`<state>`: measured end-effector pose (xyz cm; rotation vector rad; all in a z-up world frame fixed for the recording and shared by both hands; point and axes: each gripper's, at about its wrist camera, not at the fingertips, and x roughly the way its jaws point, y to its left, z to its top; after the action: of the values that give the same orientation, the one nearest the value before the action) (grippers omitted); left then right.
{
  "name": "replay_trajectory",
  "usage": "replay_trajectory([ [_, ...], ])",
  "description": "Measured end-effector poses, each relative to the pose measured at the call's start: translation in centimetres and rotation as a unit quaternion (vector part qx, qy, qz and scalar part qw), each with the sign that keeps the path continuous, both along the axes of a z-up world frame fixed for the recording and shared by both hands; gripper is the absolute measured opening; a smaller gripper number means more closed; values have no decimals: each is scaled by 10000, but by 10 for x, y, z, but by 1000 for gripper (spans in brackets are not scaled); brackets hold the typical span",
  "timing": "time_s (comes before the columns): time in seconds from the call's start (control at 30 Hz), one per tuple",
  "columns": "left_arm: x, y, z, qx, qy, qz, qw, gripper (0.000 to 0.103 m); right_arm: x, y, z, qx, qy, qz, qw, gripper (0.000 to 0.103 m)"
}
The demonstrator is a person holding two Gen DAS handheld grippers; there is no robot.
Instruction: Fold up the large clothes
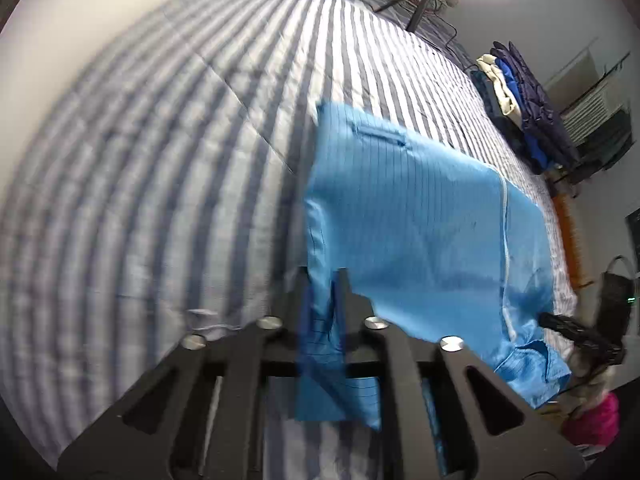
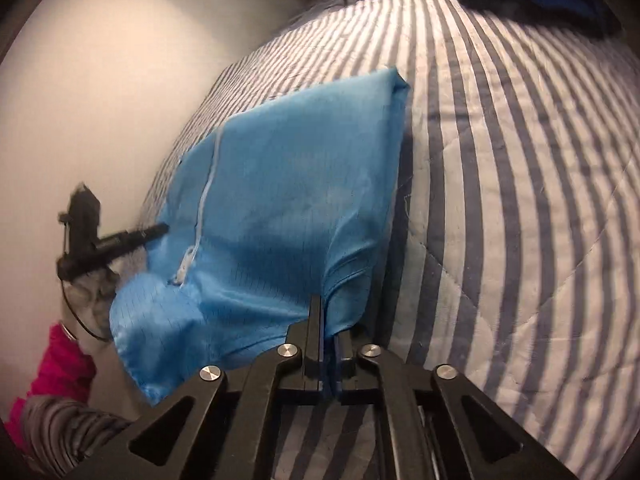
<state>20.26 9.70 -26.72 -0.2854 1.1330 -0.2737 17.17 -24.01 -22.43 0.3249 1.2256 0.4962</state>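
While lifted off the striped quilt [image 1: 168,168], blue garment [image 1: 420,216] pinched in both left gripper [image 1: 323,280] and right gripper [image 2: 327,312] fingers.

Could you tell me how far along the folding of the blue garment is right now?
Done: the blue garment already looks folded into a rectangular panel. In hand: the left gripper and right gripper each pinch its near edge, lifting it off the striped quilt. Left: laying it flat, perhaps with the clothes pile.

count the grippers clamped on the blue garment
2. The left gripper pinches one near corner of the blue garment; the right gripper pinches the other.
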Motion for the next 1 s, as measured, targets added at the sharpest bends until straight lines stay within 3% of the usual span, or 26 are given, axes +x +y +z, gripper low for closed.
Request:
replay_trajectory([
  [0.03,-4,0,12,169,-193,8,9997,19,-1,2,8,-106,-44,102,9999,15],
  [0.07,-6,1,21,238,-349,-14,9991,19,-2,5,17,-216,-135,164,9995,27],
  [0.1,-8,1,34,280,-538,-45,9981,19,-6,5,30,-361,-341,195,9986,30],
  [0.23,-3,-16,70,294,-1125,-252,9929,19,1,7,74,-447,-1218,56,9915,35],
  [0.37,30,-54,70,301,-1144,-623,9910,20,27,37,79,-509,-1666,-36,9847,37],
  [0.47,56,-67,48,459,-912,-733,9921,20,55,55,56,-726,-1636,-24,9839,37],
  [0.57,69,-69,18,693,-629,-722,9930,20,68,58,31,-879,-1279,41,9879,35],
  [0.63,76,-67,-6,695,-393,-713,9942,20,73,60,19,-979,-1134,118,9886,34],
  [0.7,73,-63,-17,597,-456,-702,9947,21,70,59,6,-1022,-1022,202,9893,32],
  [0.83,67,-64,-8,795,-476,-783,9926,21,72,58,-3,-1112,-915,270,9892,32],
  [0.9,56,-61,7,806,-576,-707,9926,21,70,58,9,-1220,-901,350,9878,33],
  [1.0,13,-50,37,578,-938,-810,9906,21,47,57,39,-923,-1123,738,9866,33],
])
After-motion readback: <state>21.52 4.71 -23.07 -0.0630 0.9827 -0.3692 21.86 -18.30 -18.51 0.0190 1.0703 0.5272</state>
